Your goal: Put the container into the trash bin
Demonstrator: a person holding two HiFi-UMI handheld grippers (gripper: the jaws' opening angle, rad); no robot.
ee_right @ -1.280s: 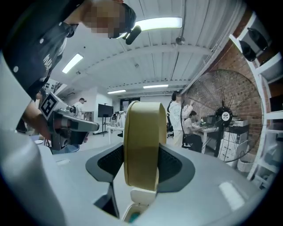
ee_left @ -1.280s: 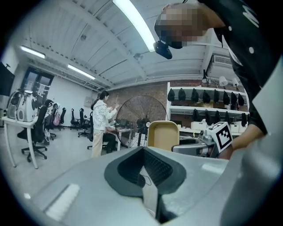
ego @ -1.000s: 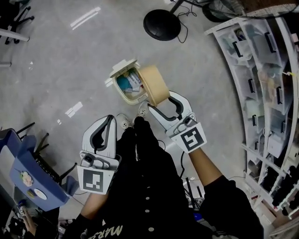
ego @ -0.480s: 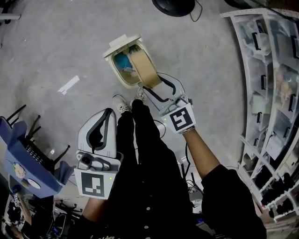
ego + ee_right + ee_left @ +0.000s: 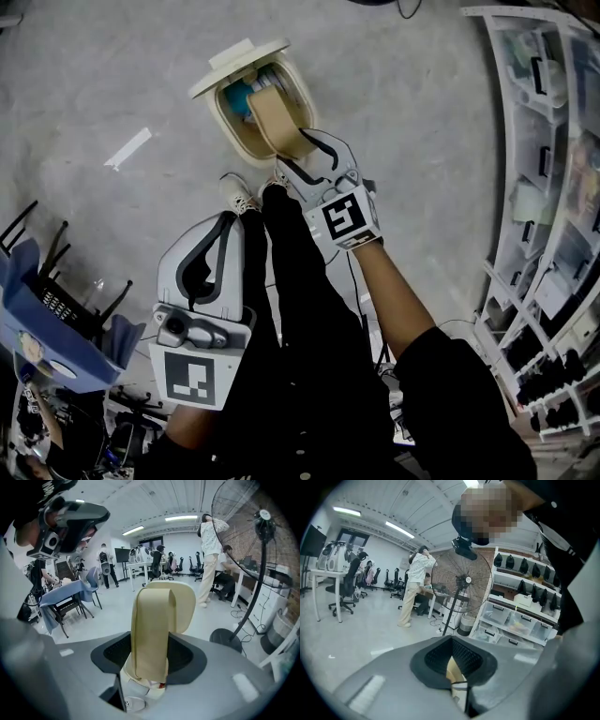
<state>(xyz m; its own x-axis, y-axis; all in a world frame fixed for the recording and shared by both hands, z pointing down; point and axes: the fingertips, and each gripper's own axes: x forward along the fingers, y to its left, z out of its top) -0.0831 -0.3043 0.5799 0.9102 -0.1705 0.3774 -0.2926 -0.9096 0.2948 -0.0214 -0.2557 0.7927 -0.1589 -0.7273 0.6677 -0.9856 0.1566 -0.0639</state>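
Status: right gripper [image 5: 296,152] has the container [image 5: 272,117] clamped between its jaws. They stand wide, pads on its two sides, and the right gripper view shows the tan body [image 5: 157,630] standing up out of the gap. The container is tilted in the mouth of the bin [image 5: 222,124], at 12 o'clock from my feet. I can't tell if it touches the rubbish [image 5: 246,99] under it. Bin lid [image 5: 239,64] is flipped open at the bin's 11 o'clock. Left gripper [image 5: 223,221] hangs beside my leg at the bin's 7 o'clock, well apart from it. Its jaws are all but together, only a slit between the pads, gripping nothing. Shelves [image 5: 548,141] with clear boxes run along 3 o'clock.
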